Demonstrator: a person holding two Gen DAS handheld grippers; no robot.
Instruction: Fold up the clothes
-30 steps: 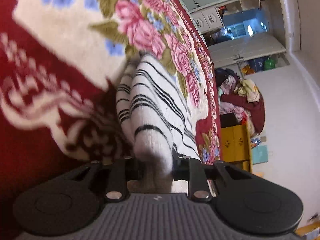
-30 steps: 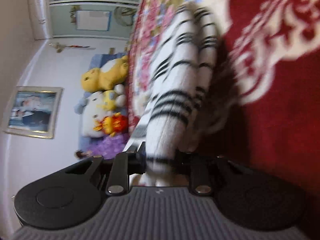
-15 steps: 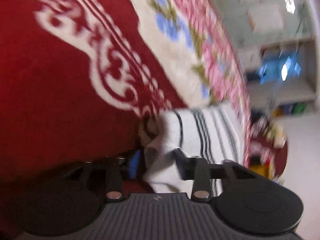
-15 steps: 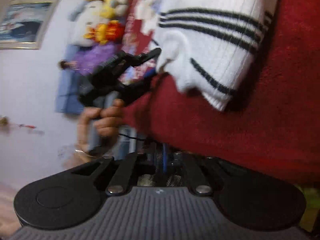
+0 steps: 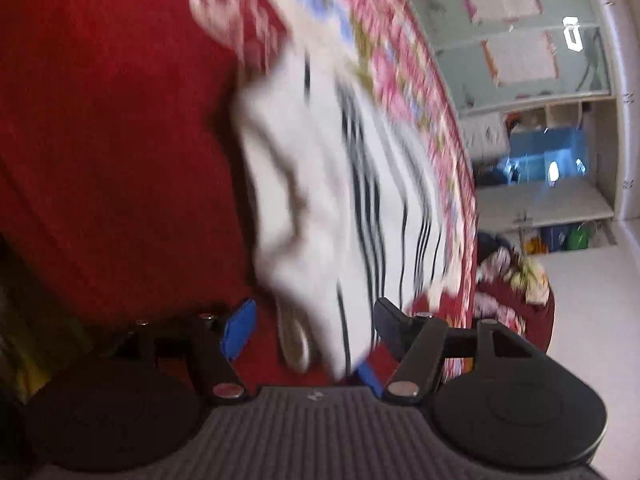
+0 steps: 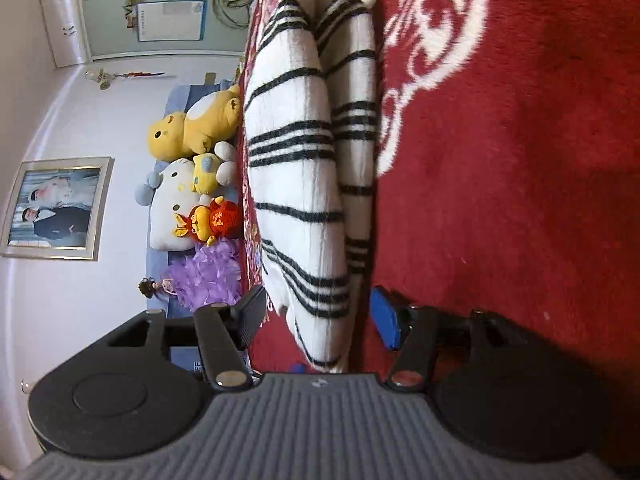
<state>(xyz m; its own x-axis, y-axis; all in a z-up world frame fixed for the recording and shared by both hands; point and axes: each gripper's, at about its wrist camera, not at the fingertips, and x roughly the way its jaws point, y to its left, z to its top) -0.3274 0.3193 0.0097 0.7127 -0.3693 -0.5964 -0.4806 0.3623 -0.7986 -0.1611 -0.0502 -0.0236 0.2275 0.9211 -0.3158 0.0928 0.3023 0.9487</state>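
Letting go was the change: a second before, both my claws were clamped on the striped garment, and at this moment both stood released. My left claw (image 5: 312, 332) had its jaws spread wide, a blue pad showing on each side, with the near edge of the white black-striped garment (image 5: 340, 200) lying loose between them and gripped by neither. My right claw (image 6: 316, 316) was spread the same way, and the near end of the garment (image 6: 296, 184) sat in its gap without either jaw pressing it. Half a second earlier the right claw was already off the cloth and the left still had a corner; now that corner too was free.

I judged that a fold had just been laid down and let go, since the cloth kept its shape with nothing holding it. Whether more folds were wanted I could not tell from this alone.

Beyond the jaws, the garment lay on the red patterned blanket (image 6: 520, 160) of the bed, doubled over itself: the right view showed two thick, fuzzy layers stacked, their rounded fold running away from me, black stripes crossing both. The left view was blurred by motion, but there the cloth looked flatter and broad, with one rumpled edge toward the red side. Farther off sat plush toys (image 6: 192, 168) against the wall
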